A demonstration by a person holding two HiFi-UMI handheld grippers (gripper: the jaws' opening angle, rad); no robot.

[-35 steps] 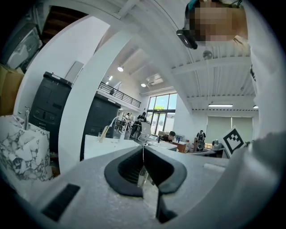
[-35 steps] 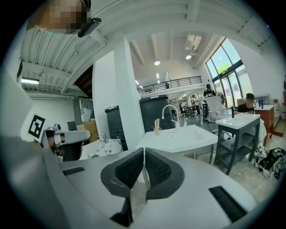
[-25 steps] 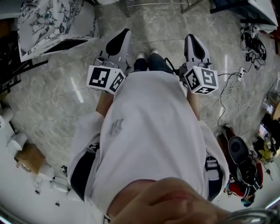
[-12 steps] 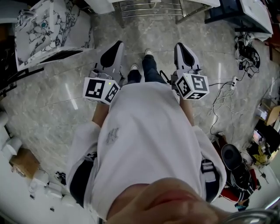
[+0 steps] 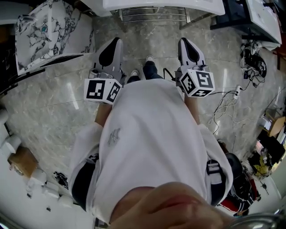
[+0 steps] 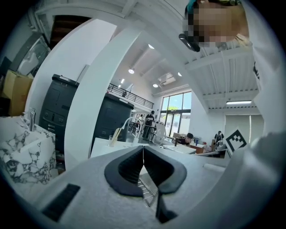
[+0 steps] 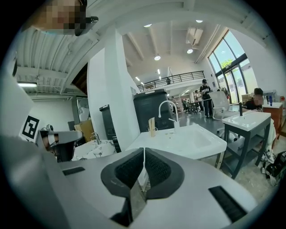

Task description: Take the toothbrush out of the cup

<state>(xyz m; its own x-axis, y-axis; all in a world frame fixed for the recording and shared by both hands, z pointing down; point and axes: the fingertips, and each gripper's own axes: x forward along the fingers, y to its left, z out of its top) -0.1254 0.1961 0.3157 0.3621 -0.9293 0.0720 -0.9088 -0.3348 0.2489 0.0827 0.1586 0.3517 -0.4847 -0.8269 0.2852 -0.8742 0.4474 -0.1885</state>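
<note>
A clear cup (image 7: 152,127) with a pale toothbrush upright in it stands at the back left of a white sink (image 7: 187,139), beside a white faucet (image 7: 168,110). The left gripper view shows the same cup (image 6: 113,137) far ahead on the sink top (image 6: 107,147). My left gripper (image 6: 143,150) is shut, its pads meeting with nothing between them. My right gripper (image 7: 144,153) is shut and empty too. In the head view the left gripper (image 5: 114,44) and right gripper (image 5: 186,44) are held level in front of my body, a short way from the sink's near edge (image 5: 165,4).
A metal rail rack (image 5: 152,14) sits under the sink. A marble-patterned vanity (image 5: 49,27) stands to the left and a dark-framed sink stand (image 7: 248,129) to the right. Cables (image 5: 232,100) lie on the floor at right. Black cabinets (image 6: 58,109) stand behind a white pillar.
I have walked forward over the marble floor. The white sink's edge and its rack have come into the top of the head view, and both grippers have moved toward it, still shut.
</note>
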